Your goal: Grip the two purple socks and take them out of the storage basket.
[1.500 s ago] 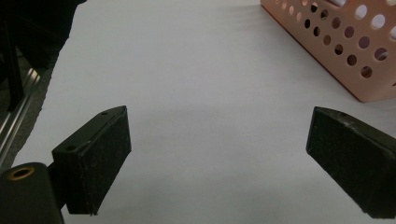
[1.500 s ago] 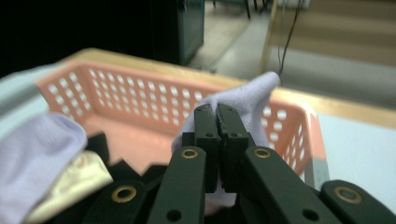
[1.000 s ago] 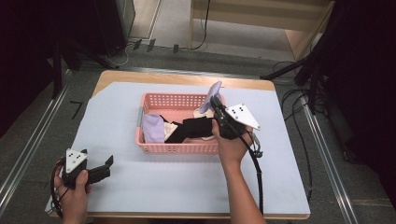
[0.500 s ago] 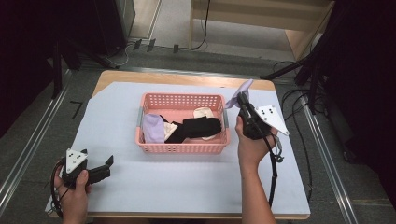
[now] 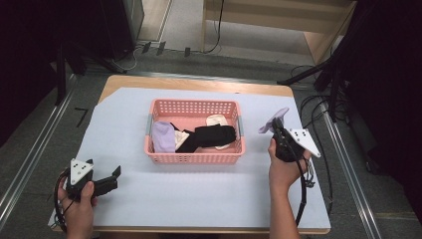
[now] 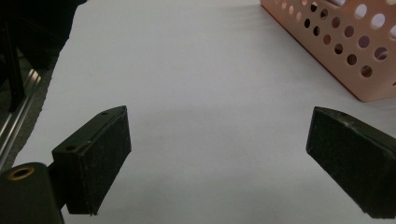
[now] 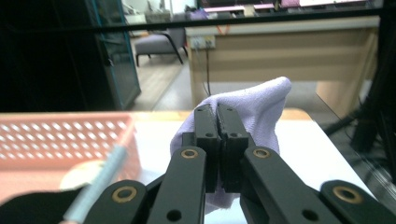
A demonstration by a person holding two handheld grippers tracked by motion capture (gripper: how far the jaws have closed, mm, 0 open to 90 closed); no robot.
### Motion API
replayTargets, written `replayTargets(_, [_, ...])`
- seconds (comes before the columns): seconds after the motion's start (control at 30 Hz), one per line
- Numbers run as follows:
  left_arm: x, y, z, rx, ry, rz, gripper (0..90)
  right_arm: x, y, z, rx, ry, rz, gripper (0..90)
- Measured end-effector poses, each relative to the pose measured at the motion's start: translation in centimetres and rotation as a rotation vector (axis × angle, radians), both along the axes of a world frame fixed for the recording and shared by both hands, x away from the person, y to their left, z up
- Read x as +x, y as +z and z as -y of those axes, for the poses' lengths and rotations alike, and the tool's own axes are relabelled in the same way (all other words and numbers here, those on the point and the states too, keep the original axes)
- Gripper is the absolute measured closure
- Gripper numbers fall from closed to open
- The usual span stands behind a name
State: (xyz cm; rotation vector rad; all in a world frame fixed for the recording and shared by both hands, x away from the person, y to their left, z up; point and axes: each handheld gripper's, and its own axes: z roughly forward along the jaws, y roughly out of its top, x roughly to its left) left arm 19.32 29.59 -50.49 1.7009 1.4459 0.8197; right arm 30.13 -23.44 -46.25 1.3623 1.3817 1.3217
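Observation:
A pink basket sits mid-table, holding a lilac sock, a black sock and white pieces. To its right my right gripper is shut on another lilac sock, held above the white table cover. In the right gripper view the jaws press together on that sock, and the basket lies to the left. My left gripper rests near the front left of the table, open, with nothing between its fingers. A corner of the basket is at the upper right of the left gripper view.
The white cover spans the wooden table. Metal rails run along the floor on both sides. Cables and a dark stand lie beyond the right edge. A wooden desk stands behind the table.
My right gripper has carried the lilac sock out of the basket and rightward, past the basket's right wall. The left gripper has stayed in place, open.

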Motion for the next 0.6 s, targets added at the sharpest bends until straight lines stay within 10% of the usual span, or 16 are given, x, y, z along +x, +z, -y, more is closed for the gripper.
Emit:
replayTargets(0.17, [0.0,0.0,0.0,0.001,0.000,-0.001,7.3,-0.2,-1.3,0.7,-0.004,-0.029,-0.048,87.5])
replayTargets(0.33, [0.0,0.0,0.0,0.004,-0.001,-0.001,7.4,-0.7,-0.7,-0.2,0.019,-0.006,-0.027,65.4])
replayTargets(0.6, [0.0,0.0,0.1,0.006,0.001,-0.002,7.3,-0.4,1.1,-4.7,0.016,0.100,-0.031,62.8])
